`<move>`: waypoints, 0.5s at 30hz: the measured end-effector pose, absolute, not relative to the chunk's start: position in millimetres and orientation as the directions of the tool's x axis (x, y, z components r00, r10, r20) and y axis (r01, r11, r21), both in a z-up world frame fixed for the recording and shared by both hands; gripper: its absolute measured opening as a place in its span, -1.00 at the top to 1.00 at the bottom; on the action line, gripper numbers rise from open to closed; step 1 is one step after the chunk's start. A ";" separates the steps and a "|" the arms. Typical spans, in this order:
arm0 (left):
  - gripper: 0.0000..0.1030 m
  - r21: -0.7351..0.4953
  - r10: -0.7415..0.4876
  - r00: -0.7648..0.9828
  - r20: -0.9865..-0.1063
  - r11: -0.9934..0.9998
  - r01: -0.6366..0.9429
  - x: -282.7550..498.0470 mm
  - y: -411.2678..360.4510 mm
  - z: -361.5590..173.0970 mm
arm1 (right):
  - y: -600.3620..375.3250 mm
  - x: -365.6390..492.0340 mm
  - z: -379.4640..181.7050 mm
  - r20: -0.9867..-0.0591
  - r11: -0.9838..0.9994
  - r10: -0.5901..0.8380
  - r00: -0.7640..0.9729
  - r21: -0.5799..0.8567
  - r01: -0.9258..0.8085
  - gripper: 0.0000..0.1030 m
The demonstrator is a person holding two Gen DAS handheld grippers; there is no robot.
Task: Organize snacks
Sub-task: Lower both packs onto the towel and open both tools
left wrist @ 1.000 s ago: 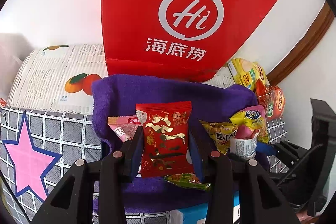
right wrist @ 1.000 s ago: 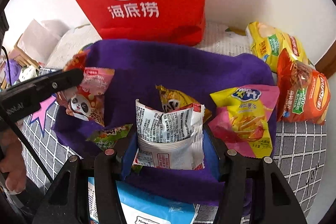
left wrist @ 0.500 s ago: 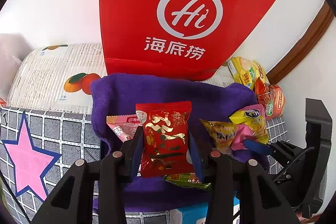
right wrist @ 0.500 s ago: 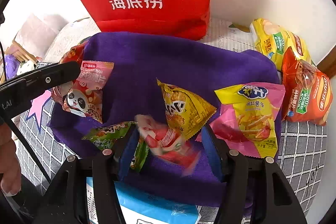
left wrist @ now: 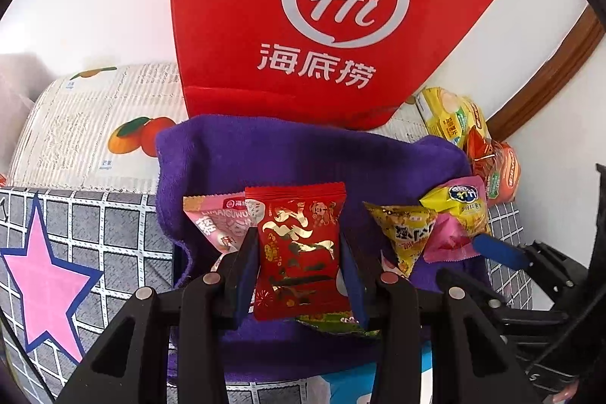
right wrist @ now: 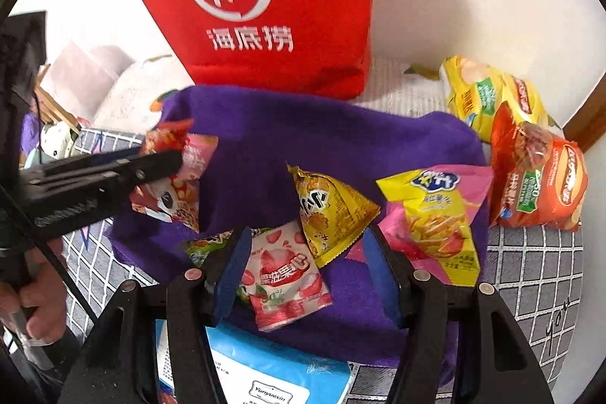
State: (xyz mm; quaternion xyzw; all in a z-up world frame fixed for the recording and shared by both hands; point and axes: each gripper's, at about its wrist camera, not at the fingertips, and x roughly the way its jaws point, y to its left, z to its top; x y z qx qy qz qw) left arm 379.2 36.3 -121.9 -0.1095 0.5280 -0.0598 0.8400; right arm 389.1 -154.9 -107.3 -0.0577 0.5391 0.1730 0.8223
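A white wall backs the scene, and against it I see a red bag (left wrist: 303, 25) printed with a white "Hi" logo, standing on a surface (left wrist: 94, 233) covered in grey-checked cloth with a pink star. A newspaper-print sheet (left wrist: 94, 124) with oranges on it lies behind the cloth.

In front of the bag a purple towel (right wrist: 322, 139) is spread out, and the snacks lie on it. My left claw (left wrist: 299, 252) is clamped on a red foil packet with gold print (left wrist: 299, 245), held upright between the blue pads above the towel. Behind it, a pink packet (left wrist: 216, 218) lies on the towel.

My right claw (right wrist: 306, 271) stands open. A strawberry-print packet (right wrist: 284, 275) lies on the towel between its pads, near the left pad and clear of the right one. Its top edge tucks under a yellow triangular packet (right wrist: 329, 211), and a green packet (right wrist: 204, 245) peeks out on its left.

Farther right a pink-and-yellow fries packet (right wrist: 435, 218) lies on the towel's edge. Off the towel, by the wall, an orange bag (right wrist: 538, 177) rests against a yellow bag (right wrist: 481, 93). A blue-and-white pack (right wrist: 265, 366) sits at the towel's near edge. My hand (right wrist: 26, 301) shows at the left.
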 end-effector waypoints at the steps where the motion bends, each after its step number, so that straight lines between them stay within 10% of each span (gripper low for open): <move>1: 0.24 -0.246 -0.215 0.433 -0.875 0.969 -0.015 379.1 35.9 -122.4 | -156.6 388.7 -105.1 -0.904 0.934 0.223 0.364 0.092 -0.344 -0.19; 15: 0.01 -0.202 -0.193 0.377 -0.906 0.979 0.014 378.9 24.6 -127.8 | -167.6 384.6 -89.6 -0.891 0.946 0.208 0.403 0.079 -0.315 -0.19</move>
